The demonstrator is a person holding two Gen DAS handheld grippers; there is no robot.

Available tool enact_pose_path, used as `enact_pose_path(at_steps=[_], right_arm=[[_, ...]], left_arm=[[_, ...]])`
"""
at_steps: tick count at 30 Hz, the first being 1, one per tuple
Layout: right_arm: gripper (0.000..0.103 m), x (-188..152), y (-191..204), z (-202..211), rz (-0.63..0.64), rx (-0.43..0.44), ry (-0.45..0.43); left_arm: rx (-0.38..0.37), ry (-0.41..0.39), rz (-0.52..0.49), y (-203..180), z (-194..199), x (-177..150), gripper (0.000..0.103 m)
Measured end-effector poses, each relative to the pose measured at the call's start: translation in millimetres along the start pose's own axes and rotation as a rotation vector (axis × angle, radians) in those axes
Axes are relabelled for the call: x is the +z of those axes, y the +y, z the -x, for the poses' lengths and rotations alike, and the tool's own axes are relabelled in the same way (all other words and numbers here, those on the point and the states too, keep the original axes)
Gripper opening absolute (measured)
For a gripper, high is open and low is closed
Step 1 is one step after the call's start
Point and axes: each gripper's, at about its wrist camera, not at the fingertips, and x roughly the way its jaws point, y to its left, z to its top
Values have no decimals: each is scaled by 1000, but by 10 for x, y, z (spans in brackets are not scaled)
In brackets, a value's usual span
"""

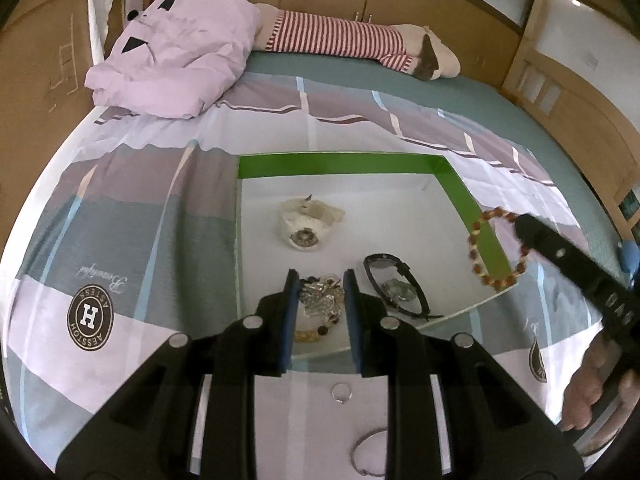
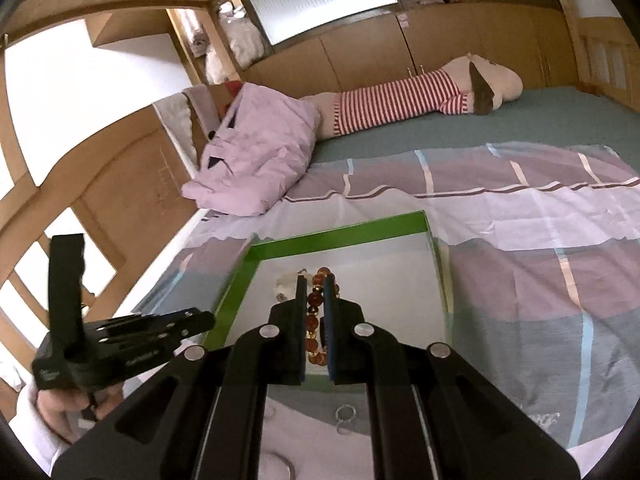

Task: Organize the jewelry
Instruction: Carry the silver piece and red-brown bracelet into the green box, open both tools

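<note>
A green-rimmed box (image 1: 340, 164) with a white floor lies on the bed. Inside it are a white watch (image 1: 306, 222), a black watch (image 1: 396, 286) and a heap of silver and amber jewelry (image 1: 322, 306). My left gripper (image 1: 320, 280) is open, its jaws standing either side of that heap. My right gripper (image 2: 312, 284) is shut on a brown bead bracelet (image 2: 314, 312) and holds it above the box (image 2: 340, 236). The bracelet (image 1: 496, 248) also hangs over the box's right wall in the left wrist view. A small ring (image 1: 342, 393) and a thin silver bangle (image 1: 366, 456) lie on the sheet.
The bed has a patchwork sheet (image 1: 120, 220). A lilac folded quilt (image 1: 180, 52) and a striped plush toy (image 1: 352, 38) lie at the far end. Wooden panels (image 2: 132, 208) surround the bed. A ring (image 2: 345, 414) lies on the sheet near the box.
</note>
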Motion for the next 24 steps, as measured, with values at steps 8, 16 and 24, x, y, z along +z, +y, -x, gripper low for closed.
enact_pose_path(at_steps=[8, 16, 24], right_arm=[[7, -84, 112, -366, 36, -33, 71], [8, -118, 27, -429, 40, -66, 97], [8, -116, -1, -451, 36, -76, 104]], left_arm=[[11, 16, -8, -5, -25, -32, 22], [12, 27, -3, -4, -76, -44, 22], [20, 35, -14, -19, -127, -48, 22]])
